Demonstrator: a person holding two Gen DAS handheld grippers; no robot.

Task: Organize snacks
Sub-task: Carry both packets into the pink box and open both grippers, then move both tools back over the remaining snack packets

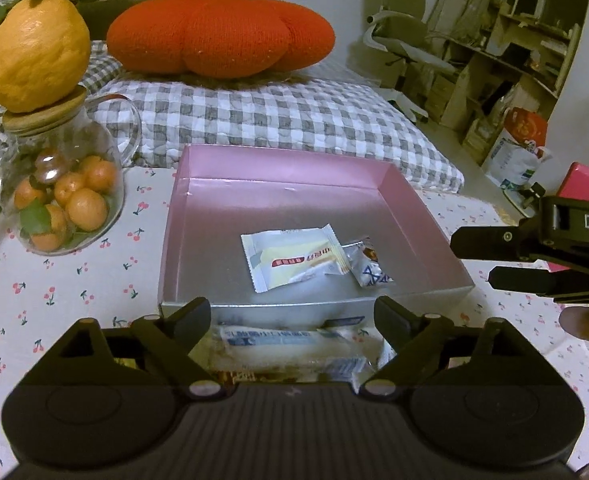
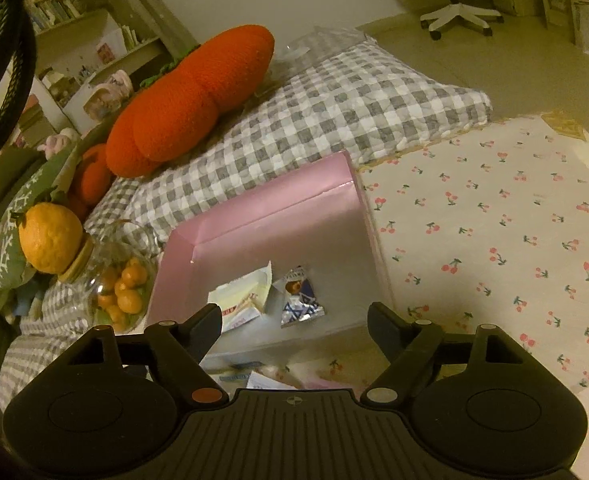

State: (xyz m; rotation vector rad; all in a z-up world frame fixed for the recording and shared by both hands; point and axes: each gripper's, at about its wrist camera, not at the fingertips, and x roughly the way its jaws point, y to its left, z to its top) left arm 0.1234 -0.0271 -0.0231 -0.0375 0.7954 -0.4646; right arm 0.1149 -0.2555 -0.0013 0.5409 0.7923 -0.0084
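box: shallow pink cardboard box (image 1: 290, 168) is sitting on the cherry-print surface (image 1: 74, 280), open side up, just in front of the grey checked cushion (image 1: 278, 120)

already inside: flat white-and-yellow foil snack packet (image 1: 290, 260) is lying mid-box, with a small silver-blue foil sachet (image 1: 368, 266) touching its right edge

still outside: long clear-and-white plastic snack wrapper (image 1: 270, 340) plus a few more packets are piling up on the surface just beside the box's near wall

left gripper (image 1: 290, 316): hovering right over that pile, jaws spread wide, nothing in them

right gripper (image 1: 482, 262): hanging beside the box's right wall, jaws apart, empty too

handling guess: these are probably featherweight, crinkly and slick, and whatever's inside could crumble, so I'd go gentle

where to grab: I'd be pinching the long wrapper across its narrow middle, or by a crimped end seal, since flat film is hard to get under

watch out: glass jar of small oranges (image 1: 66, 200) is standing well to the left, so it's not really in the way
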